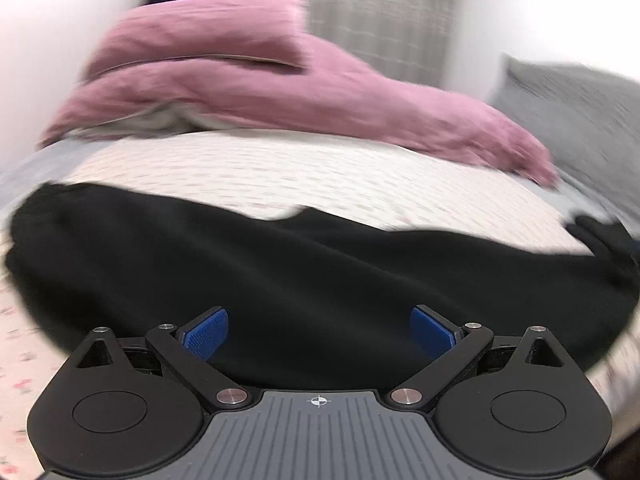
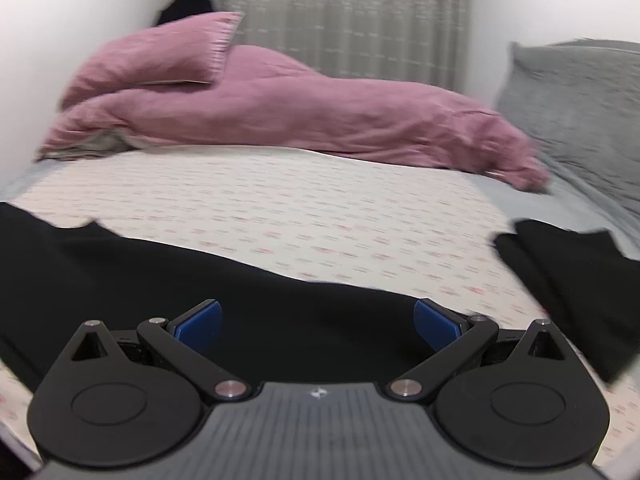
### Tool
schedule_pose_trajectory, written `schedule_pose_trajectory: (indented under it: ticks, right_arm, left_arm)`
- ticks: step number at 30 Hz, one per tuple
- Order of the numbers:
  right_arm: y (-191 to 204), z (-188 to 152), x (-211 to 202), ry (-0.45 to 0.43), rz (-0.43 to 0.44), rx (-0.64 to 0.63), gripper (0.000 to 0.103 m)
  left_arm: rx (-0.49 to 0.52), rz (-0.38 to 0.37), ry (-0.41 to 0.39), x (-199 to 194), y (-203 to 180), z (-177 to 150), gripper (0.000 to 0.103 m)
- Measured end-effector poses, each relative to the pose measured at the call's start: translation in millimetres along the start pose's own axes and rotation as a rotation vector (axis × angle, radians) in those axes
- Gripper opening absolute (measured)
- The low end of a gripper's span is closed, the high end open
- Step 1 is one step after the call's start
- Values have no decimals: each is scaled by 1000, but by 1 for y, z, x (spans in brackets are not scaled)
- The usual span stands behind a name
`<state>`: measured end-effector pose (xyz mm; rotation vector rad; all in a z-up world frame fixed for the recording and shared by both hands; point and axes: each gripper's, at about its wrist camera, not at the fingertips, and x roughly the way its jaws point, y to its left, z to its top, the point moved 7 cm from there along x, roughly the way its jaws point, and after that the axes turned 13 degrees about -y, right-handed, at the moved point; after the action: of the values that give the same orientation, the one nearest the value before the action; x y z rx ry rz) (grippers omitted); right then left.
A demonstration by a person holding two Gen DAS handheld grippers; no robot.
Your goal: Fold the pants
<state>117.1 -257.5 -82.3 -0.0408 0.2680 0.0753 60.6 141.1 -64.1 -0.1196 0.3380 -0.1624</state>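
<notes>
Pants lie flat across the near side of the bed, with bare sheet beyond their far edge up to the pink blanket. My left hand-held gripper and right hand-held gripper are wide open above the pants, holding nothing.

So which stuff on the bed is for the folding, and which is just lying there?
For the folding: black pants, left gripper, right gripper, both open.

Just lying there: pink duvet, pink pillow, grey pillow, patterned sheet, curtain.
</notes>
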Motion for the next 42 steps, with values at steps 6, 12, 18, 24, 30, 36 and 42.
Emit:
schedule_pose_trajectory:
  ticks: [6,12,18,24,30,36,42]
  right_arm:
    - [63,18,15,-13,160,-30,103]
    - [125,28,26,15,322,-37,103]
    - [187,24,36,62,437,-75,103]
    - [240,11,47,95,530,-61,103]
    - [284,-4,48,130,661,-54,101]
    - [323,-9,42,133,800,-95,64]
    - [354,-18,28,139,902,-136,44]
  left_arm:
    - [-61,181,-3,4,70,18,100]
    - [-91,295,-27,9,119,32,100]
    - [-104,379,-40,17,152,37,100]
    - [-171,379,-104,28,171,37,99]
    - [-265,323,-196,26,193,46,97]
    - [-413,324,-211,30,224,38,67]
    - [-490,339,-223,33,244,28,57]
